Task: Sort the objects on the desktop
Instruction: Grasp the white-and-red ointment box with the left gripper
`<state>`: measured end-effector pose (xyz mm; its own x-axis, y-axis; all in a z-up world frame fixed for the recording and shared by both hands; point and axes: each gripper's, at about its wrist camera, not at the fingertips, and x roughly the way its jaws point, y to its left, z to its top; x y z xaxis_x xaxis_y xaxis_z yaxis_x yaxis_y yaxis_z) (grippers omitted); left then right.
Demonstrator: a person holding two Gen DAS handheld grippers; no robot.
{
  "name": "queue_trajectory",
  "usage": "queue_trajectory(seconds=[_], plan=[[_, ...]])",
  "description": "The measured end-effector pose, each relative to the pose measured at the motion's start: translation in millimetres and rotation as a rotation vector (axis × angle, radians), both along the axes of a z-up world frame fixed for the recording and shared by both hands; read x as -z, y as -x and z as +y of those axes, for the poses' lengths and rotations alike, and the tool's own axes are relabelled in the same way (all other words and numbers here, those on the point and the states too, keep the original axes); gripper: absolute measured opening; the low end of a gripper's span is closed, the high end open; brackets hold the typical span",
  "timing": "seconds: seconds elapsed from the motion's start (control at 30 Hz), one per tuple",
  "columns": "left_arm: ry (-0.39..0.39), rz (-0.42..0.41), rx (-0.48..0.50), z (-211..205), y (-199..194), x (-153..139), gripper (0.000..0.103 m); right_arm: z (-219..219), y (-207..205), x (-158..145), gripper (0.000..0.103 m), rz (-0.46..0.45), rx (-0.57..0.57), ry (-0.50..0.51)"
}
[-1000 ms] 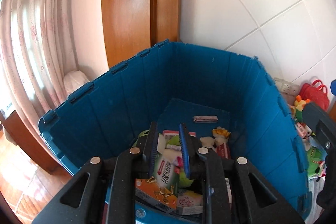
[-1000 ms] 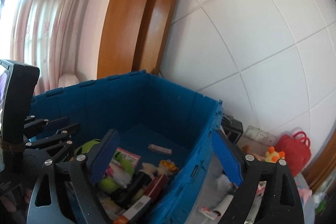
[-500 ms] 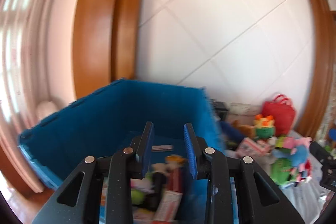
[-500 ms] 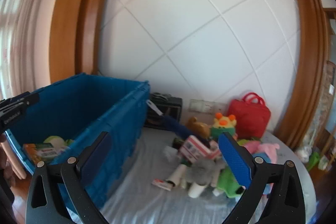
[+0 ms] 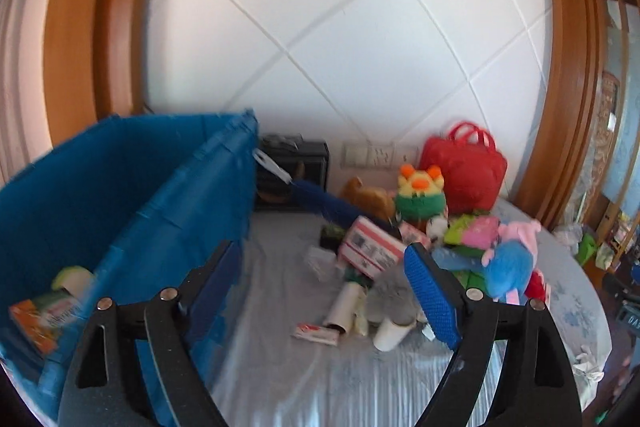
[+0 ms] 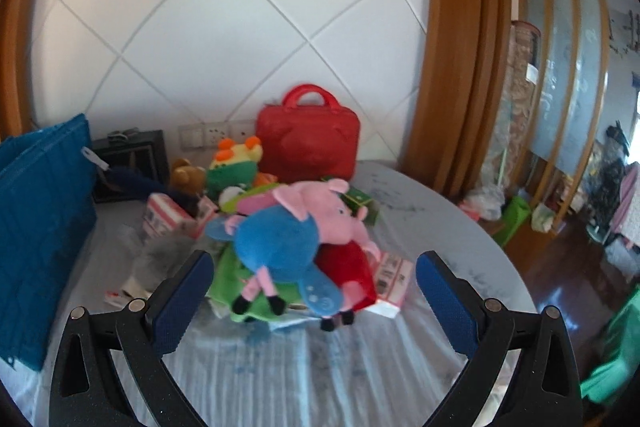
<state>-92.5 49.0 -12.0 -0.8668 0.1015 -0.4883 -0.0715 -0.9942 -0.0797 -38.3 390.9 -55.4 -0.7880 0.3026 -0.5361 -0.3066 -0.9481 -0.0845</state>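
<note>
The worktop (image 6: 420,227) is round and draped in a pale blue cloth with fine stripes, pushed against a tiled wall, so the clutter banks up toward its far side. At nine o'clock in the left wrist view stands the blue crate (image 5: 120,195), rigid ribbed plastic with an open top; an orange carton (image 5: 36,323) and other sorted pieces already lie inside, which suggests it is the place for collected things. At one o'clock against the wall leans the red bag (image 6: 307,143), smooth and boxy with looped handles. In front of it lies the heap to be sorted: a soft blue and pink pig plush (image 6: 292,227) draped on top at twelve o'clock from the right tongs (image 6: 314,291), a green and orange plush (image 5: 420,195), a red and white box (image 5: 370,247), and white paper tubes (image 5: 344,305).

Both tongs are spread wide and hold nothing. The left tongs (image 5: 336,291) hang between crate and heap. The right tongs frame the pig plush, probably the next pick; being soft, it should compress under the pads.
</note>
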Motion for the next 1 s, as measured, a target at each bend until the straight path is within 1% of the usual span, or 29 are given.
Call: queue_trajectory(seconds=[0.03,0.13,0.23,0.3,0.33,0.4,0.5,0.6,0.67,0.7,0.8,0.87,1.0], plan=[[0.008,-0.030,-0.003,8.7,9.3,10.6,0.085,21.0,3.9,8.7,0.103,-0.028,0.013,0.011],[0.033,-0.134,-0.063,23.9,35.5,50.9,0.085,68.5,14.2,34.5,0.103,-0.105,0.028,0.033],[0.079,-0.262,-0.138,27.8,59.6,103.0,0.085,111.6,30.9,68.6,0.103,-0.194,0.045,0.058],[0.094,-0.355,-0.189,23.9,74.1,140.5,0.084,134.7,40.4,89.9,0.103,-0.251,0.049,0.079],[0.093,-0.396,-0.205,24.4,81.1,158.0,0.080,145.6,45.3,99.6,0.103,-0.276,0.053,0.087],[0.086,-0.476,-0.236,20.7,93.5,194.5,0.078,160.4,51.4,116.3,0.103,-0.320,0.059,0.104],[0.089,-0.531,-0.244,25.0,106.7,226.1,0.077,177.2,54.2,137.8,0.103,-0.373,0.063,0.140],[0.098,-0.561,-0.227,31.5,120.9,250.9,0.076,184.4,56.6,148.9,0.103,-0.418,0.056,0.160],[0.115,-0.571,-0.223,35.2,128.4,260.3,0.077,187.1,62.8,155.8,0.103,-0.453,0.042,0.167],[0.110,-0.578,-0.219,35.7,132.3,266.0,0.077,187.2,66.0,158.6,0.103,-0.466,0.032,0.167],[0.126,-0.597,-0.245,33.8,143.8,280.1,0.076,193.2,82.5,169.3,0.103,-0.488,0.030,0.176],[0.142,-0.587,-0.259,31.2,150.0,281.6,0.077,197.4,95.7,177.5,0.103,-0.494,0.028,0.212],[0.153,-0.619,-0.278,19.3,150.6,276.8,0.076,202.3,124.9,194.0,0.103,-0.503,0.032,0.275]])
